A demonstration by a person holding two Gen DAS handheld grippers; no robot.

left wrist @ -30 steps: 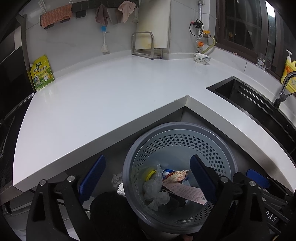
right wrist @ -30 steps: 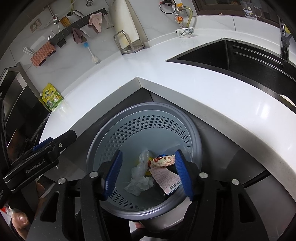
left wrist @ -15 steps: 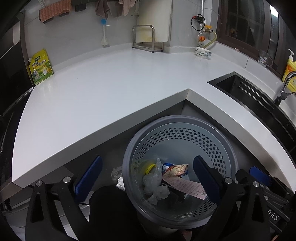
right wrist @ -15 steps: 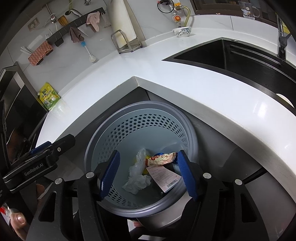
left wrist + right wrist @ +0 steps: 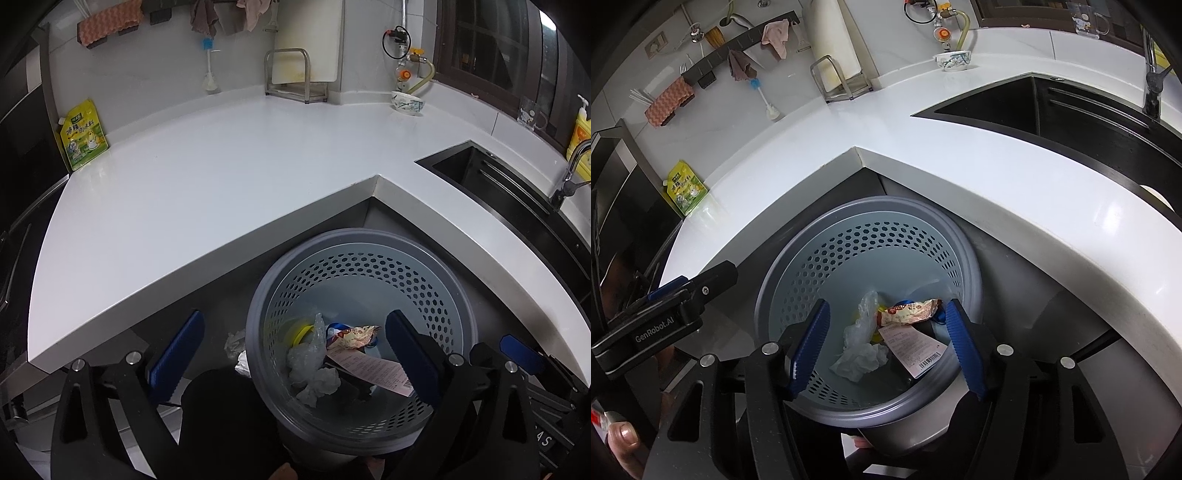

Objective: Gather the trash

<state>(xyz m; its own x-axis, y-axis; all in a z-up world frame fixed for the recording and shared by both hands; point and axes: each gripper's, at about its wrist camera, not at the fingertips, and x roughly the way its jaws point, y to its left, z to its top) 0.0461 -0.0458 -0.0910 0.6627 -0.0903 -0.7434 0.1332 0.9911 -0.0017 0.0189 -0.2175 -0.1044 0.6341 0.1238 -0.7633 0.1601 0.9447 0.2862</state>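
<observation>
Since a moment ago the right tongs (image 5: 886,343) have just been opening a little, with nothing pinched between them, while the bin (image 5: 868,413) and its trash (image 5: 908,314) lie as before. From the left wrist, the left tongs (image 5: 291,354) stand wide and empty over the bin (image 5: 362,439), and only this view shows crumpled paper (image 5: 236,347) on the floor beside it. From the right wrist, a receipt (image 5: 912,347) and wrapper lie in the bin below the white worktop (image 5: 960,147), with a sink (image 5: 1052,107) beyond.
</observation>
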